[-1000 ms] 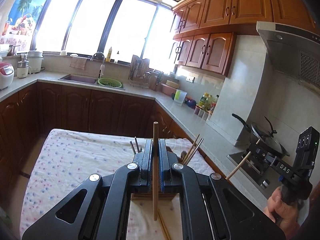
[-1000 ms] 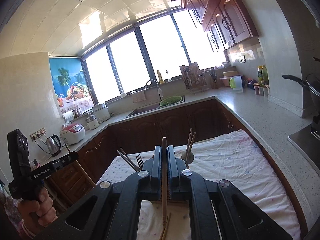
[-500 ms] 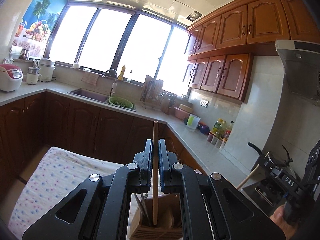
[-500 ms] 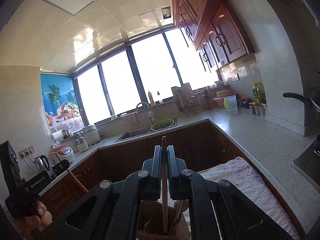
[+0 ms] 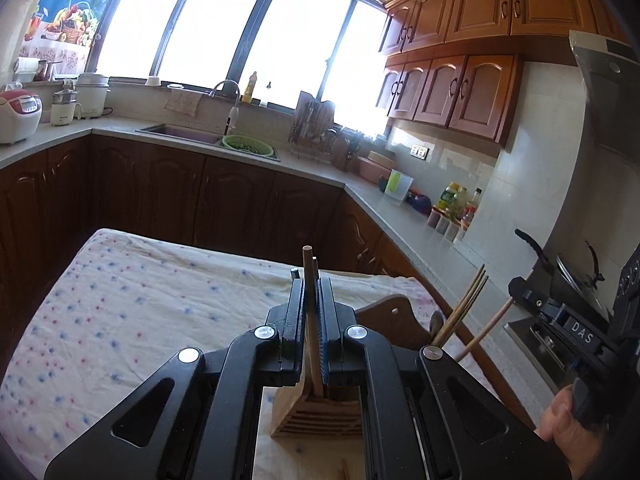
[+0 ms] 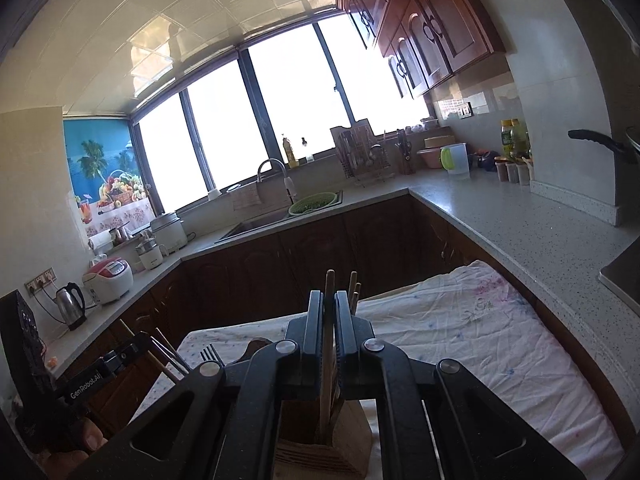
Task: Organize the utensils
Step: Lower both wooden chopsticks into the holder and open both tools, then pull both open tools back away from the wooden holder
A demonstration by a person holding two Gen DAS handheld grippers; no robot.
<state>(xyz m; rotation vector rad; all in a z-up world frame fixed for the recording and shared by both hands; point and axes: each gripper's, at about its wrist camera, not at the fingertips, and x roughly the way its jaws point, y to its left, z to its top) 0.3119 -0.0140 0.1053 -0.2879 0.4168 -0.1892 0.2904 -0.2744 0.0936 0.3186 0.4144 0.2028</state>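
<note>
Two hand-held grippers are in use, each clamped on a single wooden chopstick held near upright. On the left, the left hand-held gripper (image 5: 311, 320) has its jaws closed tight on its chopstick (image 5: 310, 312), whose lower end dips into a slot of the wooden utensil holder (image 5: 316, 412) standing on the cloth-covered surface (image 5: 120, 320); the upright hold suits a straight drop into the slot. Further right in the same view, several chopsticks (image 5: 460, 308) already lean out of the holder's far side. On the right, the right hand-held gripper (image 6: 329, 332) likewise grips its chopstick (image 6: 329, 320), its tip inside a compartment of the same holder (image 6: 320, 452), beside chopsticks already stowed (image 6: 354, 288). Judgement: both sticks appear positioned for release; opening too early risks a stick tipping outside its slot.
</note>
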